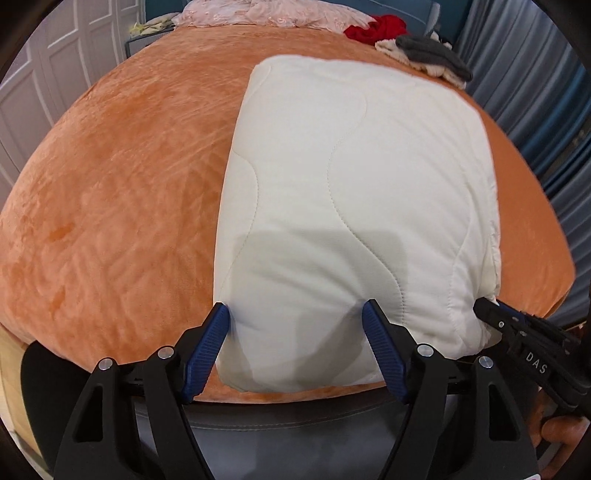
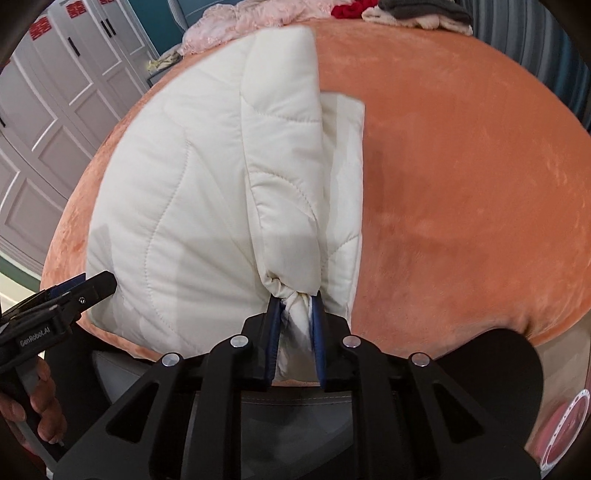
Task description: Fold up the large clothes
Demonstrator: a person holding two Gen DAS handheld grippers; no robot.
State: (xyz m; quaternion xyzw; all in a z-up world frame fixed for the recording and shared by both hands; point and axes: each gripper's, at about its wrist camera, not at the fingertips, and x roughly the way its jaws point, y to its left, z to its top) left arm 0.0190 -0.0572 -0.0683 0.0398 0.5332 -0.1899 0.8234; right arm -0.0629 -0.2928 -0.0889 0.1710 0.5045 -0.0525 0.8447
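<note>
A folded white quilted garment [image 1: 354, 206] lies on the orange plush bed cover [image 1: 118, 206], its near edge at the bed's front. My left gripper [image 1: 295, 310] is open, its blue fingers spread on either side of the garment's near left corner, holding nothing. In the right wrist view my right gripper [image 2: 294, 301] is shut on a bunched near right corner of the garment [image 2: 192, 206]. The right gripper also shows in the left wrist view [image 1: 484, 308] at the garment's right corner. The left gripper shows at the left edge of the right wrist view [image 2: 99, 284].
Red cloth [image 1: 376, 27], grey and cream clothes [image 1: 428, 55] and pink fabric [image 1: 266, 13] lie at the far end of the bed. White wardrobe doors [image 2: 48, 110] stand left, blue curtains [image 1: 546, 110] right. The orange cover [image 2: 461, 184] spreads right of the garment.
</note>
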